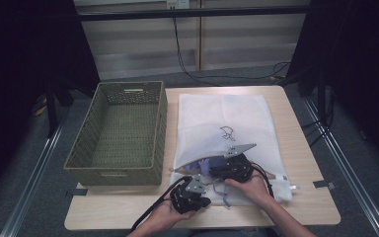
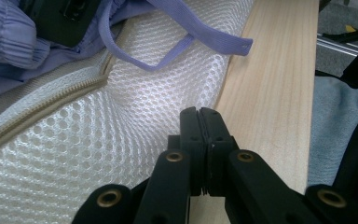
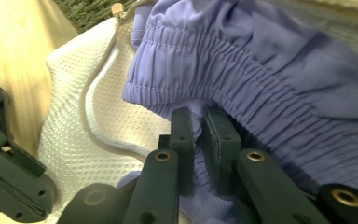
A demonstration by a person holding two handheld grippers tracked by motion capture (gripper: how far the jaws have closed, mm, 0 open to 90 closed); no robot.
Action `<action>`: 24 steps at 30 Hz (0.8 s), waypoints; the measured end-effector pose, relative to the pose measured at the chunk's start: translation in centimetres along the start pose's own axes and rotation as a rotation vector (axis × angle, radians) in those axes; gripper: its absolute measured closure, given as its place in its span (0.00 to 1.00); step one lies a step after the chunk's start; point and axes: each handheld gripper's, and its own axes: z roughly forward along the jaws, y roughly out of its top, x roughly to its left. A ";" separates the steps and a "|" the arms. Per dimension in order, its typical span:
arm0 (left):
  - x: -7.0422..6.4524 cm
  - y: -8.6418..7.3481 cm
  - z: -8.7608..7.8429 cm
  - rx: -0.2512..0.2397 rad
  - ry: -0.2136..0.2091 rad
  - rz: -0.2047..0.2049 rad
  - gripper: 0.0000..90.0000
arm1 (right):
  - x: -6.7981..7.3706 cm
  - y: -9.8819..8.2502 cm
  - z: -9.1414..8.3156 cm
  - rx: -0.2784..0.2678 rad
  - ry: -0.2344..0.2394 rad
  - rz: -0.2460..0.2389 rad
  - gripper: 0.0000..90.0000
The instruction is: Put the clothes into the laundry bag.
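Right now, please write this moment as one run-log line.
left gripper: shut, pinching mesh laundry bag edge | right gripper: gripping purple garment at bag opening | wicker basket: holds nothing

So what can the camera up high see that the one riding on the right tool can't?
High view alone: the woven basket standing left of the bag, the bird drawing on the bag, the far wall with its black cable, and the person's hands.

Right gripper view alone: the gathered elastic waistband of the purple garment close up, and a fold of that cloth between the right tool jaws.

Both: the white mesh bag, the purple garment at its open edge, the wooden table, and the left tool.
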 end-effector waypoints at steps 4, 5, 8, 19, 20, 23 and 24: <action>0.1 -0.1 0.2 -0.029 -0.008 -0.010 0.99 | -0.2 0.1 0.0 0.002 -0.017 -0.005 0.90; 0.2 0.0 0.0 -0.006 -0.013 -0.010 0.99 | -0.2 0.1 0.0 0.003 -0.022 -0.002 0.91; 0.2 -0.1 0.2 -0.031 -0.025 -0.017 0.99 | -0.4 0.1 0.0 0.002 -0.024 0.005 0.91; 0.3 -0.1 0.2 -0.029 -0.027 -0.015 0.99 | -1.2 0.4 0.4 -0.023 -0.049 0.024 0.91; 0.3 -0.1 0.1 -0.024 -0.028 -0.015 0.99 | -1.2 0.4 0.4 -0.024 -0.051 0.023 0.91; 0.2 -0.1 0.2 -0.036 -0.017 -0.013 0.99 | -1.5 0.6 0.5 -0.032 -0.055 0.032 0.91; 0.2 -0.2 0.2 -0.034 -0.017 -0.013 0.99 | -1.6 0.6 0.6 -0.032 -0.054 0.034 0.91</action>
